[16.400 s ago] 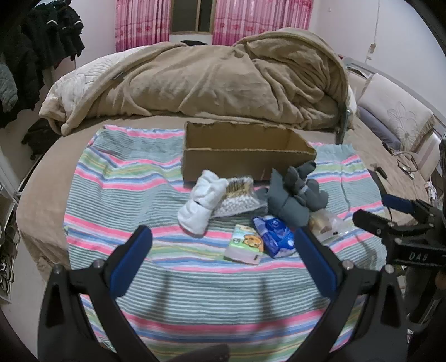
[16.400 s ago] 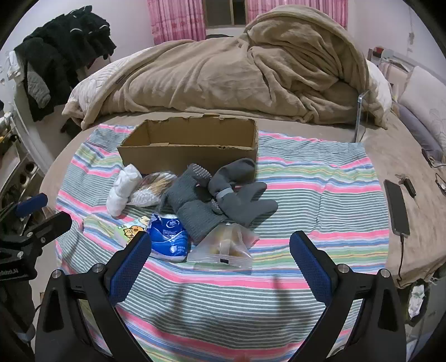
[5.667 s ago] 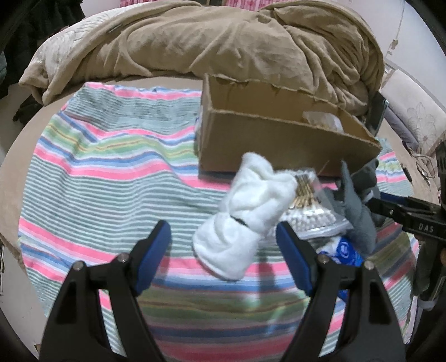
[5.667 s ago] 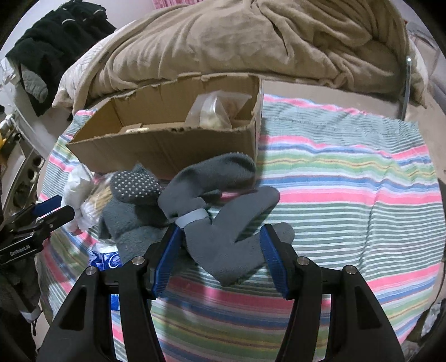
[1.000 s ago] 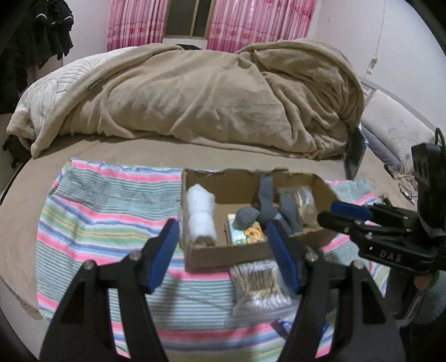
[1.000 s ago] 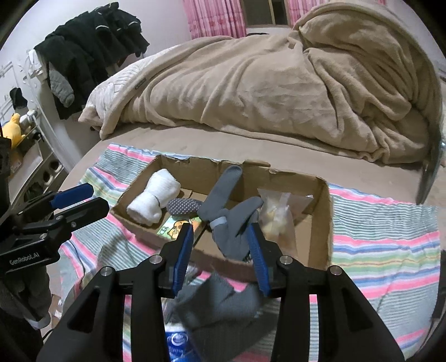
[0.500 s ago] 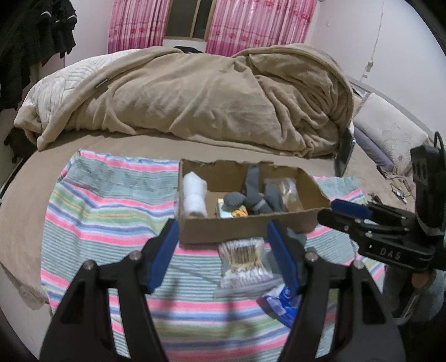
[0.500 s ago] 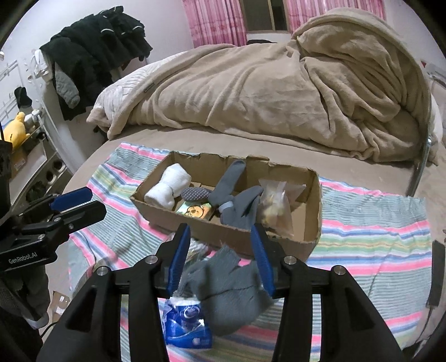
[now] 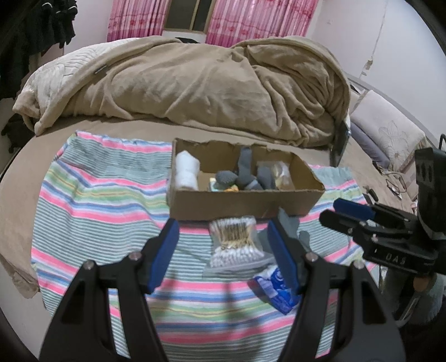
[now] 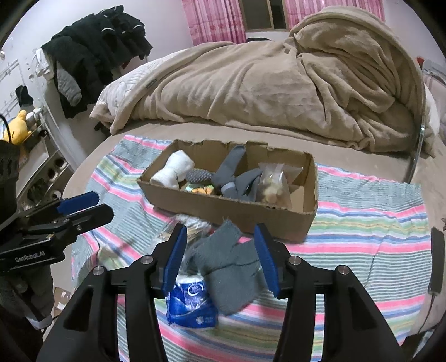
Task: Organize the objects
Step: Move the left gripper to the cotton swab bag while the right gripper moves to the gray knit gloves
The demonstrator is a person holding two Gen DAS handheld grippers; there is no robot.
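Showing only from the right wrist: grey sock (image 10: 231,267) before the box (image 10: 231,207), between the right gripper (image 10: 220,256)'s just-widened, empty jaws. Left gripper (image 9: 223,250) half-open, empty, framing swabs (image 9: 235,242). Striped cloth (image 9: 97,195) on bed, pink curtains (image 9: 133,19) behind.

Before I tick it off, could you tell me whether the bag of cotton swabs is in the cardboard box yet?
Not yet. The bag of cotton swabs lies on the striped cloth, in front of the cardboard box.
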